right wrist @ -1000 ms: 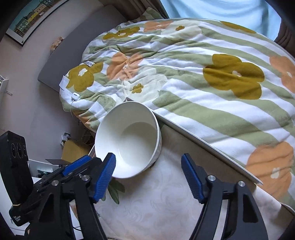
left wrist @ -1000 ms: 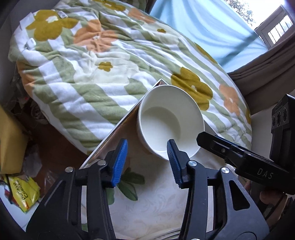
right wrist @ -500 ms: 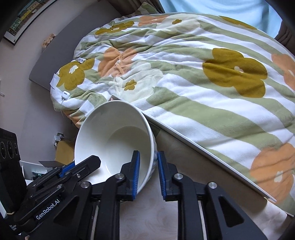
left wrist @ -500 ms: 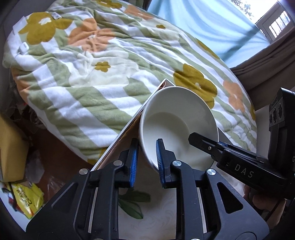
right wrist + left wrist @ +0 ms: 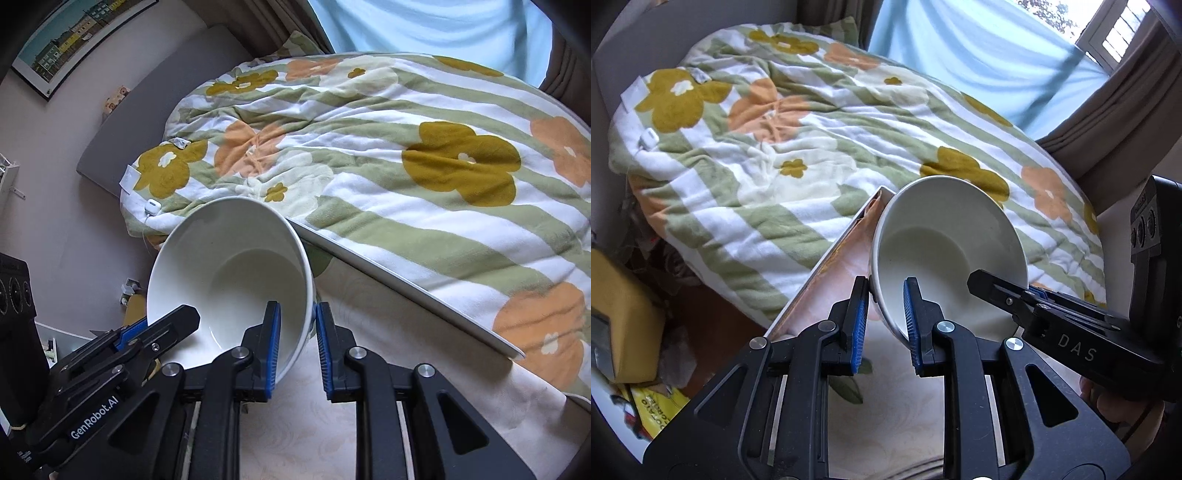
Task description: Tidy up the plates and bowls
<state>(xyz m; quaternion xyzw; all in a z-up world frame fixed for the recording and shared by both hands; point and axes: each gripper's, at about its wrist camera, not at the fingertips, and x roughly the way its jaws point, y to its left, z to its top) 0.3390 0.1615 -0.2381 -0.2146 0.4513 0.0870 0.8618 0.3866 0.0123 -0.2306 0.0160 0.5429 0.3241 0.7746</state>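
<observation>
Pinching opposite rim walls of the bowl [image 5: 945, 254]: left tongs [image 5: 884, 321] and right tongs [image 5: 297, 347] both clamping it, mouth tilting toward them above the surface [image 5: 332, 435].

Three pieces of lettering can be read. The black body of the right gripper [image 5: 1034, 295], seen from the left wrist camera, carries the pale letters "DAS". The black body of the left gripper [image 5: 136, 334], seen from the right wrist camera, bears "GenRobot.AI" in white. A yellow packet [image 5: 653, 406] at the lower left edge shows dark print, sideways and too distorted to read.
</observation>
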